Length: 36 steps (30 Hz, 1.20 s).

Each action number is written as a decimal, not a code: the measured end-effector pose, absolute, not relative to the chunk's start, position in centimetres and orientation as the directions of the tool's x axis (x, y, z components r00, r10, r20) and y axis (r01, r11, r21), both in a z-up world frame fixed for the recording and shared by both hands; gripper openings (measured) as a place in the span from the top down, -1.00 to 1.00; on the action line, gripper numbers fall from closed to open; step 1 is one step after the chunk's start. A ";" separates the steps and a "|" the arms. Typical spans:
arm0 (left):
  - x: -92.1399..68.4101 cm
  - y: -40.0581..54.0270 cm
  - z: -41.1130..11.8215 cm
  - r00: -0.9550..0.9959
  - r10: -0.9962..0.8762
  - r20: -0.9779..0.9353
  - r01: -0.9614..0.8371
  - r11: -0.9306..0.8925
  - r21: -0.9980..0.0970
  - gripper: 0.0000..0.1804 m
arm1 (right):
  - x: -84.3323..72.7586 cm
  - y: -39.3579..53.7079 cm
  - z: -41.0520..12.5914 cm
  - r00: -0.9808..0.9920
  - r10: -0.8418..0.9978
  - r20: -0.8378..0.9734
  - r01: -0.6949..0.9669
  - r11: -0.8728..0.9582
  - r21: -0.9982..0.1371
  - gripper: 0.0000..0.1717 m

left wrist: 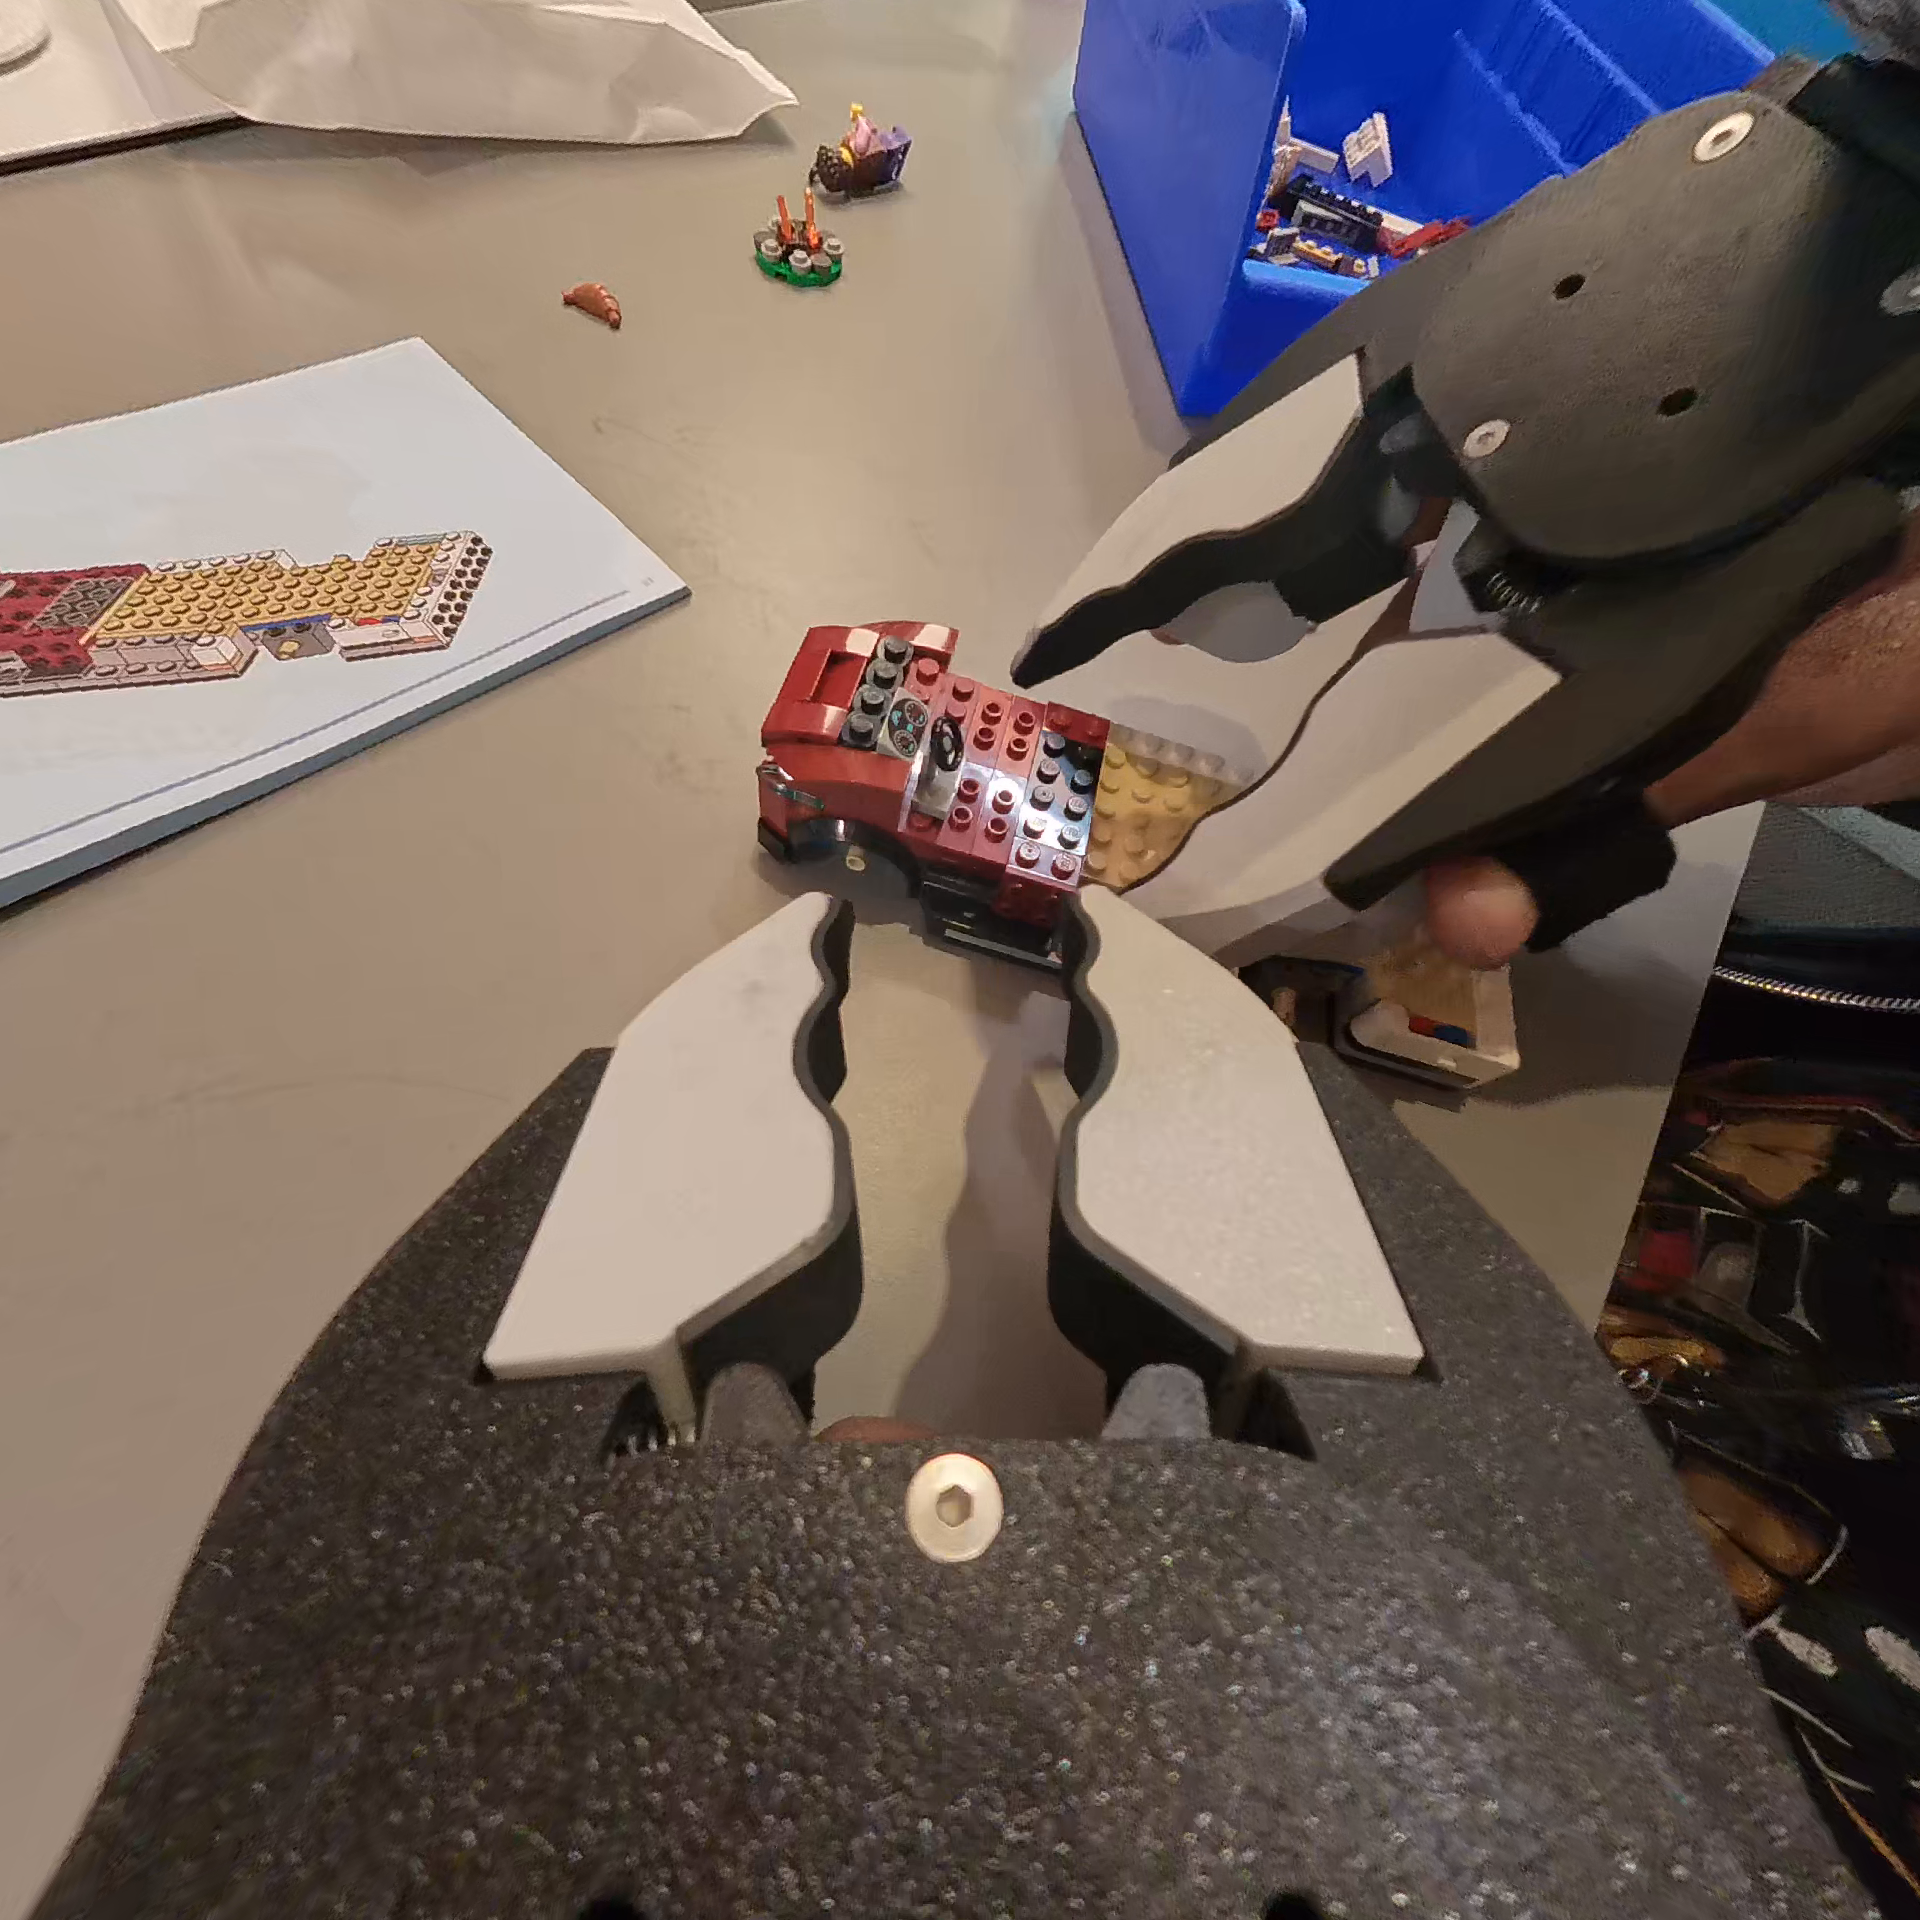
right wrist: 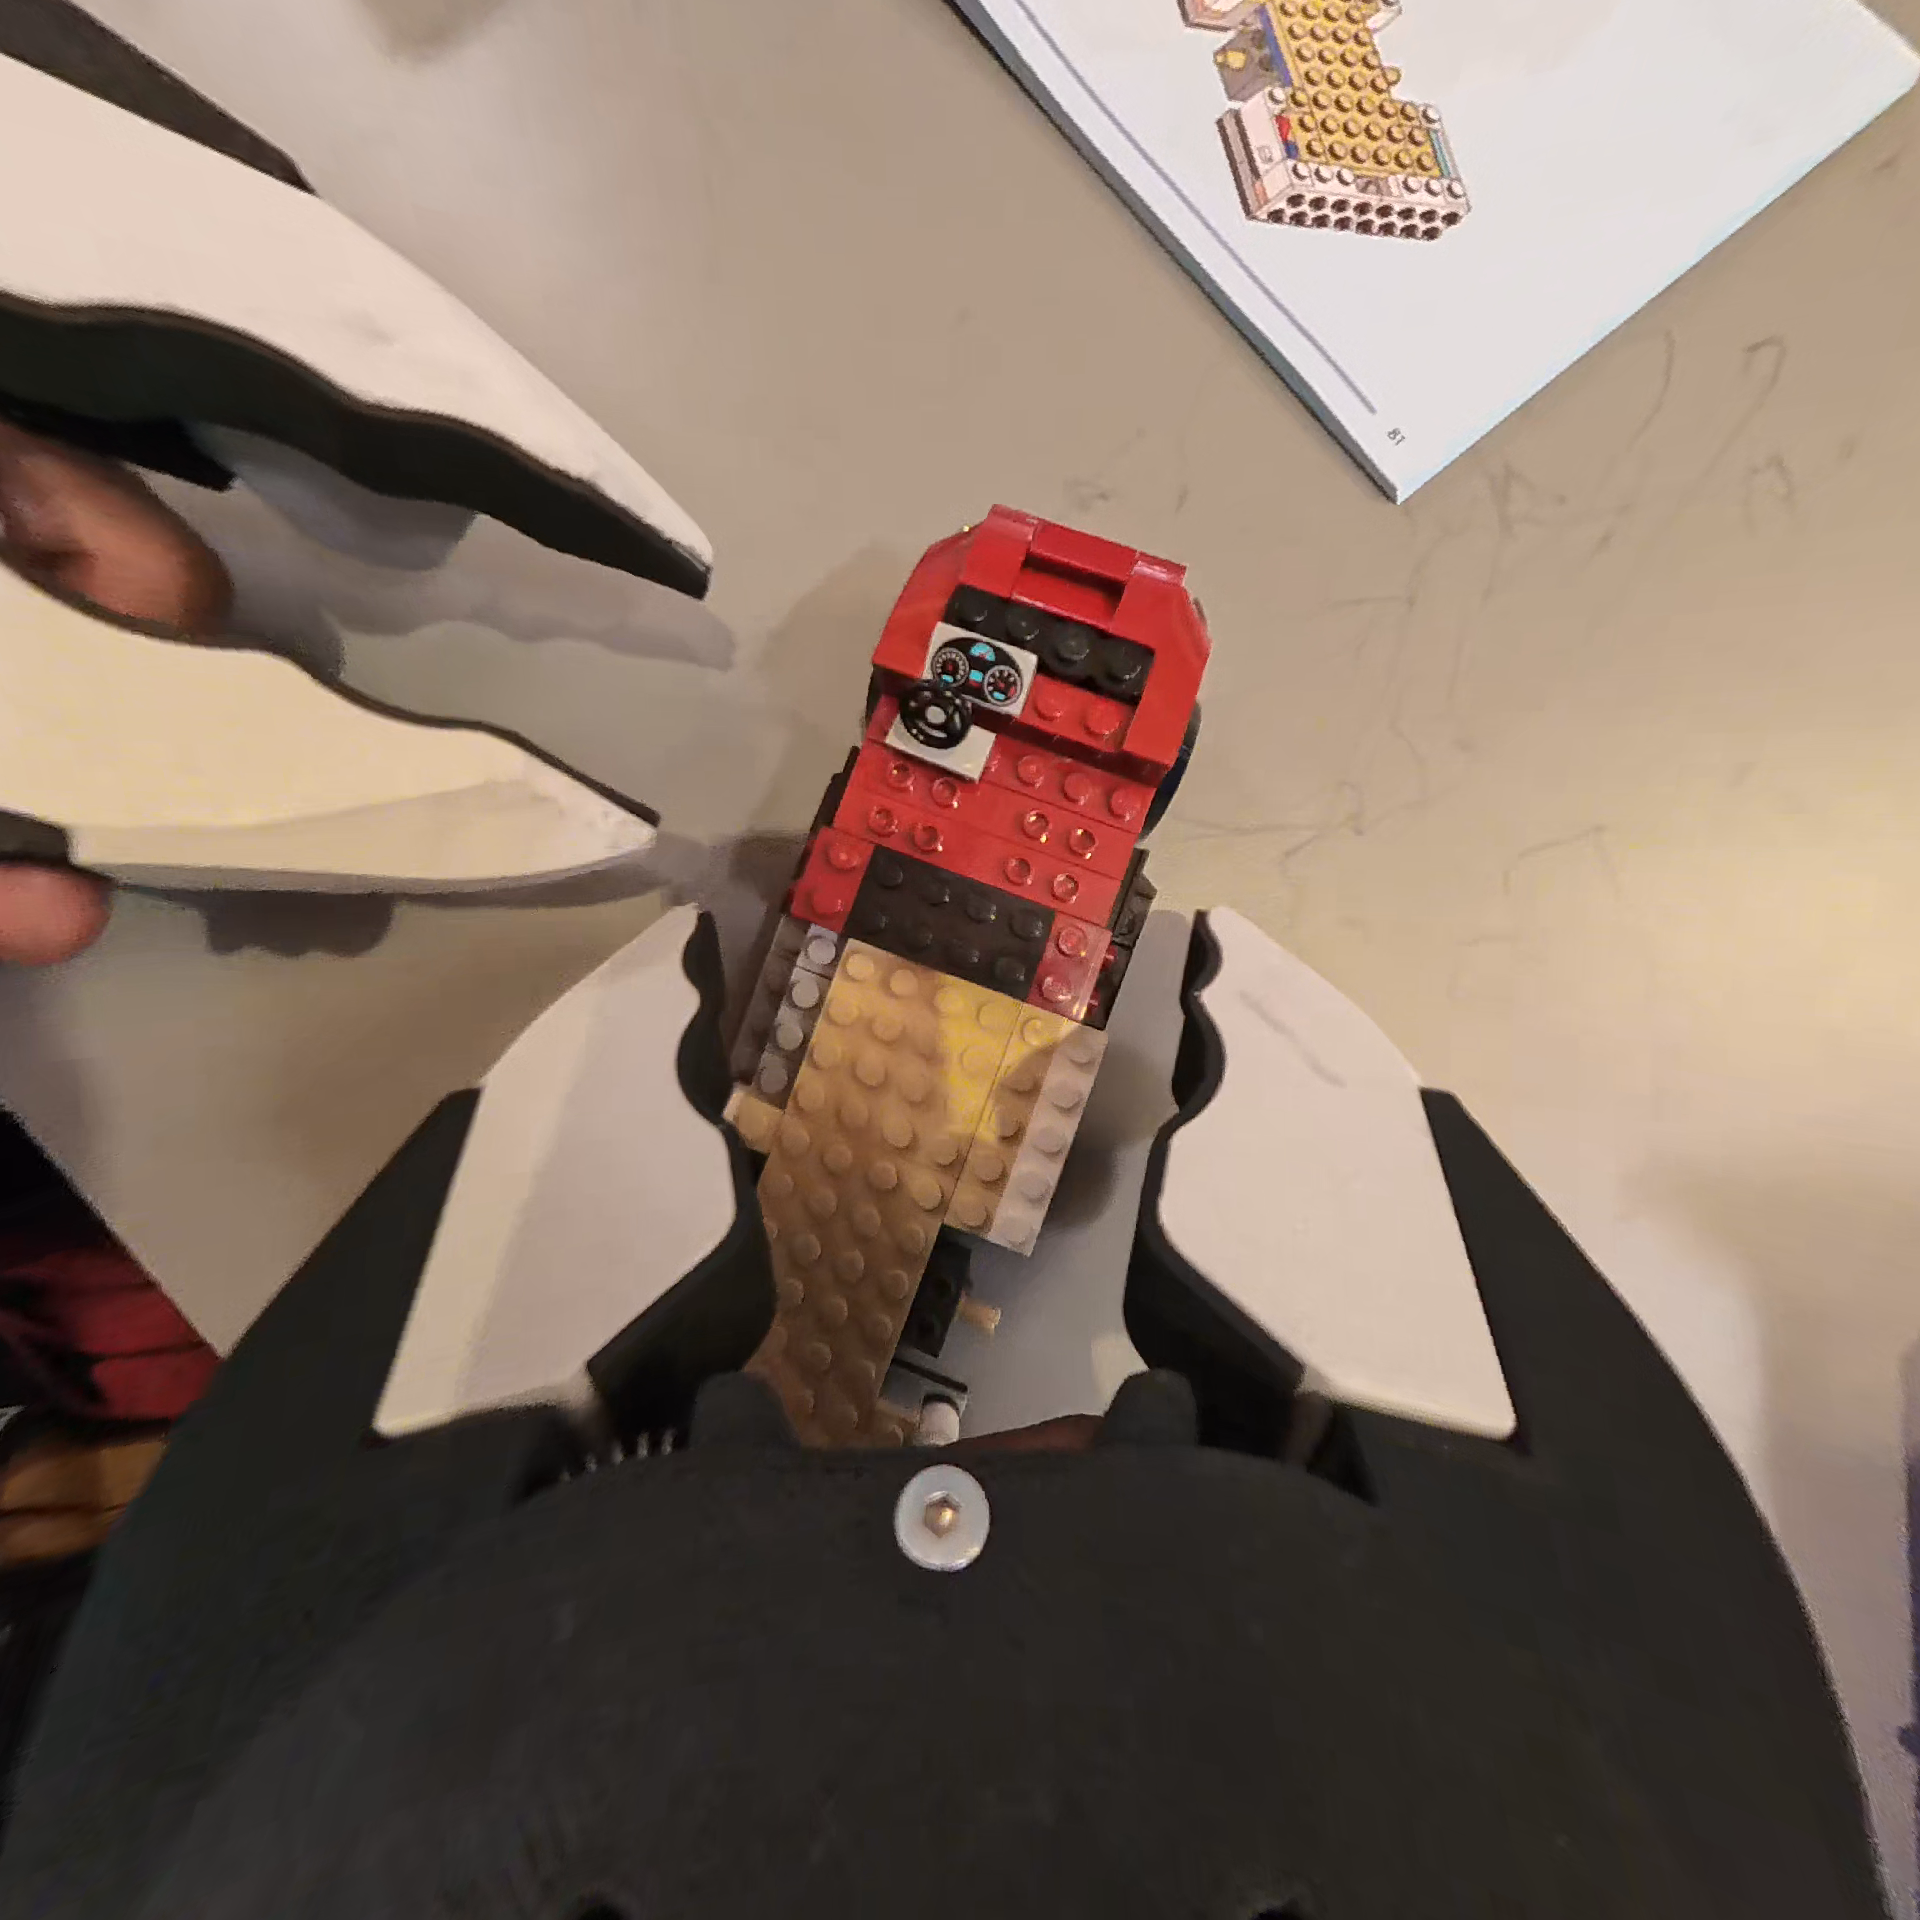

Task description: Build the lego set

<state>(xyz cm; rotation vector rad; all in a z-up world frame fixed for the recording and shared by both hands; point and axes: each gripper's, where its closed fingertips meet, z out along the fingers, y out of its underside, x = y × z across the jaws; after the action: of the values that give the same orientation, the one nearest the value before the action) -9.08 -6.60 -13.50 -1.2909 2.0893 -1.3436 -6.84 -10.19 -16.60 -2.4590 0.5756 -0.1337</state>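
Note:
A toy brick car (left wrist: 935,769), dark red with black studs, a steering wheel and a tan rear plate, stands on the grey table (left wrist: 416,1039). My left gripper (left wrist: 956,909) is open, with its tips just short of the car's near side and bare table between the fingers. My right gripper (right wrist: 953,925) is open wide around the car's tan rear (right wrist: 894,1122), and a gap shows at its right pad. In the left wrist view the right gripper (left wrist: 1081,779) straddles the car's rear from the right. In the right wrist view the left gripper (right wrist: 675,707) sits beside the car (right wrist: 1018,790).
An open instruction booklet (left wrist: 260,603) lies at the left, also seen in the right wrist view (right wrist: 1455,208). A blue bin (left wrist: 1174,208) with loose bricks stands at the back right. Two small brick builds (left wrist: 798,244), a brown piece (left wrist: 594,303) and white paper (left wrist: 468,62) lie behind. From my right tips it is roughly 20 cm to the brown piece (left wrist: 594,303); from my left, 25 cm.

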 end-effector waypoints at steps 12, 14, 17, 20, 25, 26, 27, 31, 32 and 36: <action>-9.2 -6.2 -13.9 -0.504 -0.835 0.220 -0.543 0.109 -0.833 0.53 | -6.7 -10.2 -17.7 0.900 -0.436 0.003 -0.368 -0.762 -0.532 0.10; -9.2 -6.2 -14.1 -0.504 -0.834 0.225 -0.554 0.112 -0.825 0.53 | -6.6 -10.1 -17.7 0.904 -0.428 -0.003 -0.363 -0.763 -0.534 0.15; -9.2 -6.2 -14.4 -0.498 -0.834 0.237 -0.573 0.112 -0.812 0.52 | -6.5 -10.0 -17.6 0.914 -0.406 -0.011 -0.346 -0.764 -0.545 0.17; -9.1 -6.1 -14.6 -0.484 -0.830 0.278 -0.601 0.084 -0.795 0.52 | -6.6 -10.0 -17.5 0.922 -0.386 -0.035 -0.338 -0.755 -0.562 0.19; -8.7 -5.6 -14.7 -0.442 -0.793 0.419 -0.664 -0.025 -0.747 0.50 | -6.3 -10.0 -17.0 0.926 -0.372 -0.063 -0.335 -0.733 -0.592 0.20; -8.7 -5.6 -14.8 -0.434 -0.783 0.445 -0.676 -0.043 -0.736 0.49 | -6.2 -9.9 -16.9 0.927 -0.367 -0.073 -0.335 -0.727 -0.599 0.20; -8.6 -5.5 -14.8 -0.427 -0.774 0.468 -0.687 -0.059 -0.724 0.48 | -6.2 -9.9 -16.7 0.928 -0.362 -0.083 -0.336 -0.723 -0.604 0.20; -8.4 -5.7 -15.1 -0.415 -0.740 0.529 -0.728 -0.079 -0.681 0.46 | -6.1 -9.8 -16.2 0.931 -0.345 -0.122 -0.343 -0.707 -0.618 0.20; -8.4 -5.8 -15.1 -0.415 -0.729 0.544 -0.735 -0.084 -0.673 0.45 | -6.1 -9.7 -16.1 0.932 -0.340 -0.128 -0.343 -0.706 -0.620 0.20; -7.8 -6.7 -14.6 -0.403 -0.664 0.630 -0.757 -0.144 -0.637 0.46 | -5.9 -9.5 -15.8 0.937 -0.320 -0.141 -0.334 -0.701 -0.630 0.20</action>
<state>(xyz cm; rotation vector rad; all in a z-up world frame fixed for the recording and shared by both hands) -7.82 -6.69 -14.62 -1.7611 2.1102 -1.6970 -5.94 -9.51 -15.77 -2.3958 0.4609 0.0273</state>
